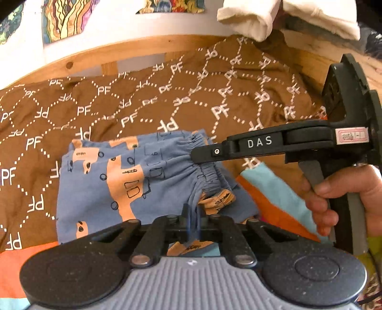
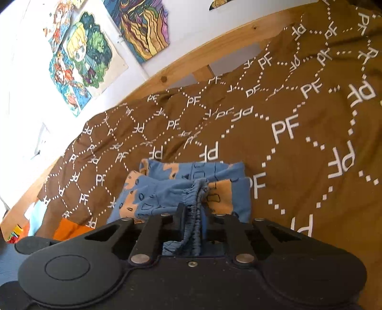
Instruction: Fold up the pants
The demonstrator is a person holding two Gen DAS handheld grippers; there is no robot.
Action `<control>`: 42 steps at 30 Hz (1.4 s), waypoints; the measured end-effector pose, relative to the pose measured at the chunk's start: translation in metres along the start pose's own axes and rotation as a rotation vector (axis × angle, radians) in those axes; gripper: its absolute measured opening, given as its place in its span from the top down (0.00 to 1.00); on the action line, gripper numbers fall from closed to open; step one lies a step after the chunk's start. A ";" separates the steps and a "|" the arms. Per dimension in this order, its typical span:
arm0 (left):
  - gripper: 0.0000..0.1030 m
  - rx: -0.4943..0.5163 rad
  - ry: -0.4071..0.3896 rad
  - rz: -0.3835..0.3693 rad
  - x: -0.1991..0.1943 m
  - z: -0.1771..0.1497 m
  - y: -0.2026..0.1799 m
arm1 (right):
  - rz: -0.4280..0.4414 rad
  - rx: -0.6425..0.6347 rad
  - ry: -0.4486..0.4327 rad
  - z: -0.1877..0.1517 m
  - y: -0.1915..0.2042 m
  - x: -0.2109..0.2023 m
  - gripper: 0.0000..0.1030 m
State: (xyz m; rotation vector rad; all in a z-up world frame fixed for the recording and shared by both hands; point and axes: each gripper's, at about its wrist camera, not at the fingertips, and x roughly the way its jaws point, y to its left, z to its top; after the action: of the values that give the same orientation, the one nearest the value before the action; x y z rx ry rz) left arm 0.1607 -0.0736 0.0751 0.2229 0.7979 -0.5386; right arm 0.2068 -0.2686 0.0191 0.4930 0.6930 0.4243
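Your left gripper (image 1: pixel 192 219) is pinched tight on a fold of the pants (image 1: pixel 119 186), with the blue cloth standing up as a thin ridge between its two fingers. Your right gripper (image 2: pixel 193 214) is clamped the same way on the gathered elastic waistband (image 2: pixel 197 190), which bunches up between its fingers and hangs back toward the body of the tool. From the left wrist view you can see the right gripper (image 1: pixel 203 155) reaching in from the right side, its black finger marked DAS biting the puckered waistband, and your right hand (image 1: pixel 343 198) wrapped around its handle with the fingers on the grey trigger.

The pants are small blue ones printed with orange patches and black line drawings. They lie partly folded, in layers, on the brown bedcover (image 1: pixel 167 100) patterned with white PF letters and dotted diamonds, with the waistband end lifted between your two grippers and the rest resting flat on the cover.

Just beside the pants, toward you, a striped cloth in orange and light blue (image 1: pixel 269 190) lies on the bedcover. Beyond the cover runs the wooden bed frame (image 2: pixel 205 54), and behind it a white wall with colourful cartoon pictures (image 2: pixel 81 54) stuck on. A cream-coloured folded cloth (image 1: pixel 248 19) sits at the far end of the bed.
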 end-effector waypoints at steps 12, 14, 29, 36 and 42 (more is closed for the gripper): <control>0.94 0.055 0.021 -0.055 0.025 -0.016 -0.013 | -0.120 -0.042 0.057 -0.003 -0.009 -0.005 0.79; 0.80 0.008 0.006 -0.077 0.018 -0.018 -0.005 | -0.148 -0.058 0.063 -0.006 -0.010 -0.001 0.66; 0.42 -0.185 0.021 0.217 0.001 -0.053 0.071 | -0.372 -0.530 0.059 -0.028 0.036 -0.003 0.01; 0.26 -0.186 0.028 0.226 -0.015 -0.050 0.073 | -0.489 -0.635 0.050 -0.028 0.028 -0.015 0.01; 0.12 -0.183 -0.074 0.266 -0.020 -0.012 0.085 | -0.364 -0.502 -0.133 -0.012 0.039 -0.029 0.01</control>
State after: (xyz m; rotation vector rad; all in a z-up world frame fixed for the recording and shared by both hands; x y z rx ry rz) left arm 0.1875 0.0099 0.0810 0.1365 0.7274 -0.2204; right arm 0.1703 -0.2486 0.0477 -0.0814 0.5086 0.2063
